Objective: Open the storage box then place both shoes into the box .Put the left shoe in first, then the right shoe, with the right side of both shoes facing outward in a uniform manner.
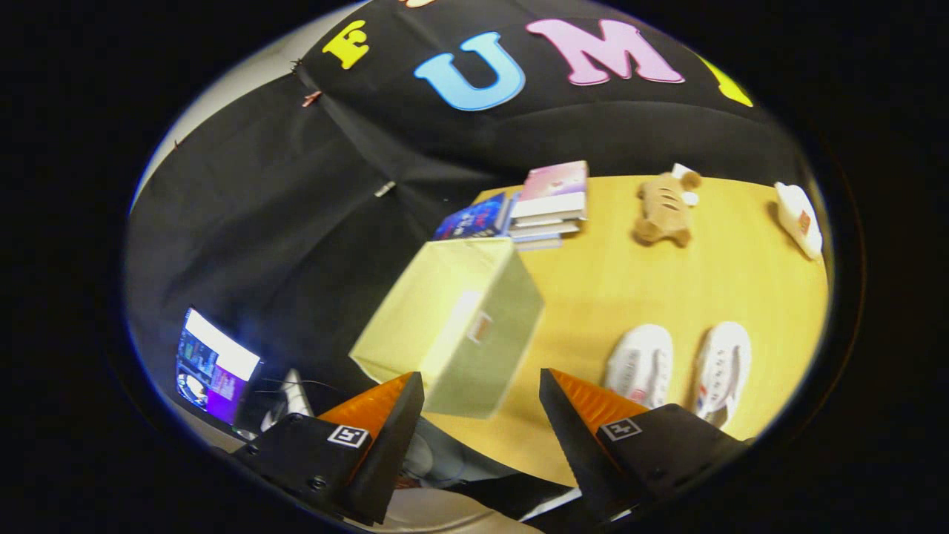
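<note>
Wooden table (608,297) carries the lidded fabric storage box (452,326) just ahead of the gripper (482,415), whose fingers gape wide, empty. Two shoes (678,367) rest beside it. Box looks light, soft; pinch the lid edge.

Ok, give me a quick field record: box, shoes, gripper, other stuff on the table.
box: pale green box, lid closed, just ahead of the fingers
shoes: two white shoes, side by side on the table, right of the box
hand-held gripper: open, holding nothing
other: books beyond the box, plush toy
</note>
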